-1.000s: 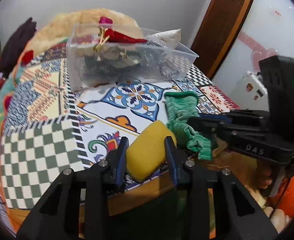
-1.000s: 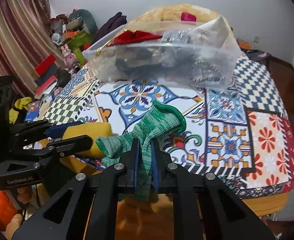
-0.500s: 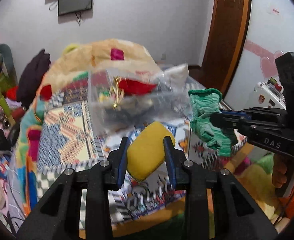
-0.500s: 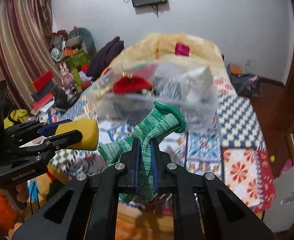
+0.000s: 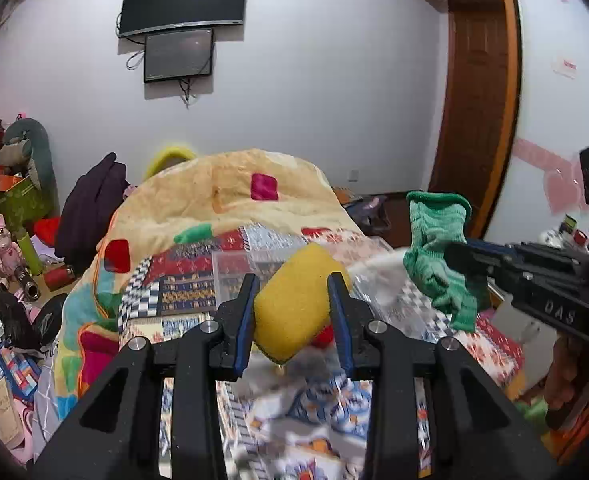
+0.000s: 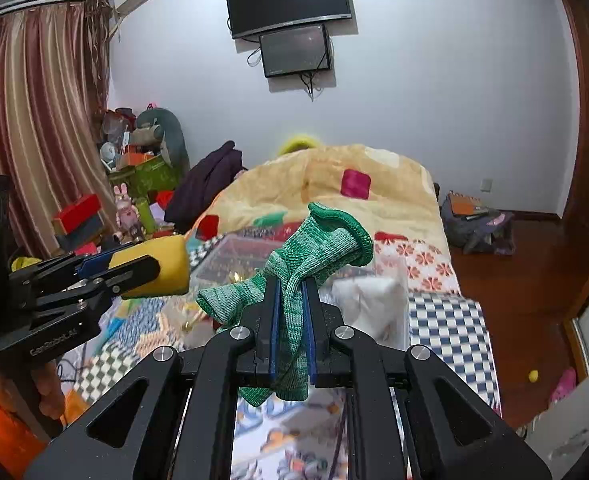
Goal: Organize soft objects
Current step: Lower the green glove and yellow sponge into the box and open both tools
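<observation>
My left gripper is shut on a yellow sponge and holds it in the air above the bed; it also shows in the right wrist view at the left. My right gripper is shut on a green knitted glove, which also shows in the left wrist view at the right. A clear plastic box with several items stands on the patterned bedcover just beyond both grippers, partly hidden by them.
A yellow quilt is heaped at the far end of the bed. A white soft bag lies at the box's right. Clutter and boxes fill the left floor. A wooden door stands at the right.
Both grippers have risen from the bed's near edge with their objects and tilted upward, so the wall and screens now show. The box now sits low, behind the fingers.
</observation>
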